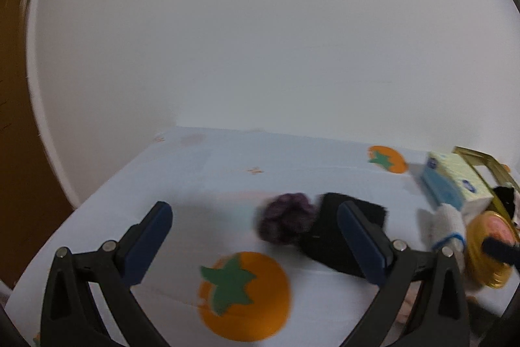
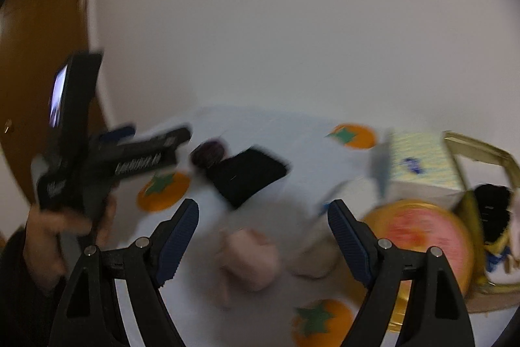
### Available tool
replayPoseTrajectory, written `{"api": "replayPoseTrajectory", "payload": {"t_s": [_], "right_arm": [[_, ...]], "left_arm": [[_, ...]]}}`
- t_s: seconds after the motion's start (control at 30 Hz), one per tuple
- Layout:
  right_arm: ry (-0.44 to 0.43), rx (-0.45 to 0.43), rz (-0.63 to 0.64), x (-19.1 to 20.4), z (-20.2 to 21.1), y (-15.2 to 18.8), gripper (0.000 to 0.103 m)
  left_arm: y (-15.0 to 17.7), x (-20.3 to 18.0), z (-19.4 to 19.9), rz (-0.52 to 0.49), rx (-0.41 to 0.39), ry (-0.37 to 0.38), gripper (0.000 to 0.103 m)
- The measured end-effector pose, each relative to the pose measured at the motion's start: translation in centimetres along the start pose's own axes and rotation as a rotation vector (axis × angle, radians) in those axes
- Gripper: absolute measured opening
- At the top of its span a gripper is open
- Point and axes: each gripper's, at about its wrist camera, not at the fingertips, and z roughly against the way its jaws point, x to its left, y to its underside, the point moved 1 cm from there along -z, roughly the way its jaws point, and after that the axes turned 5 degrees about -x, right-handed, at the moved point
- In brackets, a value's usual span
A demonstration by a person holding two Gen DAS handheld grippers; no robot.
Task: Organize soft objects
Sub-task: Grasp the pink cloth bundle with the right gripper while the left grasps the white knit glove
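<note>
A purple scrunchie (image 1: 286, 217) and a black folded cloth (image 1: 338, 236) lie on the white tablecloth with orange fruit prints (image 1: 227, 171). My left gripper (image 1: 256, 236) is open and empty, just short of them. In the right wrist view the scrunchie (image 2: 209, 152) and black cloth (image 2: 248, 181) lie ahead. A pink soft item (image 2: 250, 262) and a beige one (image 2: 312, 262) lie between my right gripper's open fingers. My right gripper (image 2: 263, 233) is open and empty above them. A rolled white sock with a blue band (image 1: 445, 223) lies at the right.
A tissue box (image 2: 419, 168), a round gold tin with a pink lid (image 2: 422, 243) and a gold-framed basket (image 2: 484, 158) holding dark items stand at the right. The left gripper's body (image 2: 97, 165) and the hand on it show at the left. A white wall is behind.
</note>
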Motion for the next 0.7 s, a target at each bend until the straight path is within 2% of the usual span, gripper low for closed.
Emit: {"api": "replayPoseTrajectory", "payload": {"t_s": [0.03, 0.1, 0.27, 0.33, 0.4, 0.47, 0.53, 0.6, 0.67, 0.7], "right_arm": [[-0.017, 0.032, 0.022, 0.4, -0.7, 0.1, 0.072], [-0.036, 0.115, 0.079, 1.5, -2.5, 0.4, 0.062], [-0.049, 0.241, 0.088, 1.5, -5.0, 1.3, 0.060], [-0.047, 0.288, 0.083, 1.5, -5.9, 1.8, 0.047], [-0.043, 0.323, 0.078, 1.4, -6.7, 2.1, 0.044], [-0.042, 0.322, 0.083, 1.7, -6.2, 2.3, 0.041], [-0.046, 0.315, 0.079, 1.6, -6.0, 2.3, 0.028], [-0.082, 0.275, 0.050, 1.1, -5.2, 2.0, 0.026], [-0.125, 0.182, 0.005, 0.1, -3.6, 1.4, 0.026], [-0.132, 0.103, -0.014, -0.6, -2.2, 1.0, 0.026]], "left_arm": [[0.1, 0.5, -0.2, 0.006, 0.006, -0.017, 0.103], [0.2, 0.8, -0.4, 0.016, 0.016, -0.028, 0.103], [0.2, 0.6, -0.5, 0.005, 0.018, -0.041, 0.103], [0.2, 0.7, -0.5, 0.003, 0.020, -0.040, 0.103], [0.1, 0.6, -0.6, 0.002, 0.021, -0.038, 0.103], [0.0, 0.6, -0.6, 0.003, 0.020, -0.033, 0.103], [-0.1, 0.7, -0.5, 0.003, 0.017, -0.029, 0.103], [-0.1, 0.6, 0.0, 0.003, 0.008, -0.024, 0.103], [-0.3, 0.6, 0.4, 0.011, -0.014, 0.010, 0.103], [-0.3, 0.6, 0.8, 0.016, -0.026, 0.035, 0.103]]}}
